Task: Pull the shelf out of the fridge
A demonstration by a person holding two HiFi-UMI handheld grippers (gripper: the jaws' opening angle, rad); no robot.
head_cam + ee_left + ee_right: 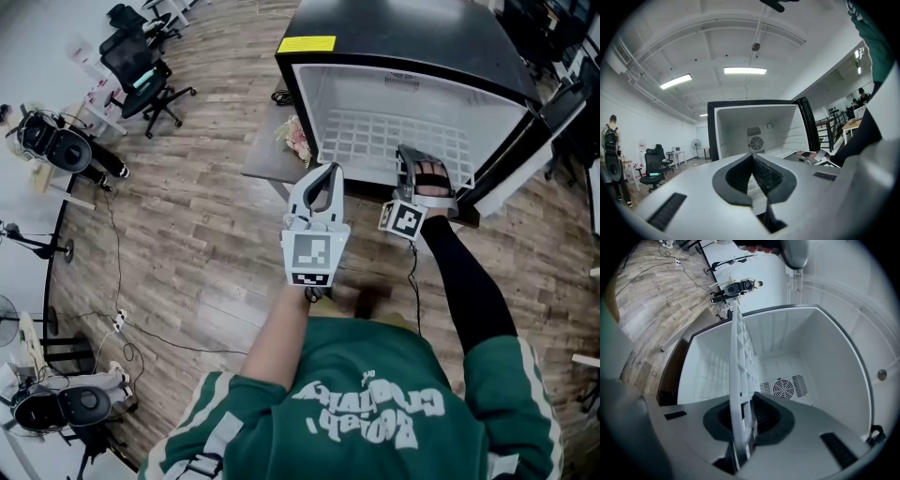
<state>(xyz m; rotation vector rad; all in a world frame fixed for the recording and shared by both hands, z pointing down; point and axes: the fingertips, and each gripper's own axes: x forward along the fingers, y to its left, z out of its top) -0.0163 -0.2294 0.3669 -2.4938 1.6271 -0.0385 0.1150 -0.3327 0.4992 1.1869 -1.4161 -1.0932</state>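
Note:
The black fridge [403,56] stands open in front of me, its white inside bare except for a white grid shelf [375,141]. My right gripper [412,173] is at the shelf's front edge, right of centre. In the right gripper view the shelf [739,362] runs edge-on between the jaws, and the right gripper [743,406] is shut on it. My left gripper [323,178] is raised in front of the fridge's left side, apart from it. Seen from the left gripper view, the left gripper [751,161] is shut with nothing in it and points at the fridge [754,126].
The fridge door [525,150] hangs open at the right. A low grey stand [267,155] with a pale bundle [298,141] sits against the fridge's left side. Office chairs [141,75] and cables lie on the wooden floor to the left. A person [611,154] stands far off.

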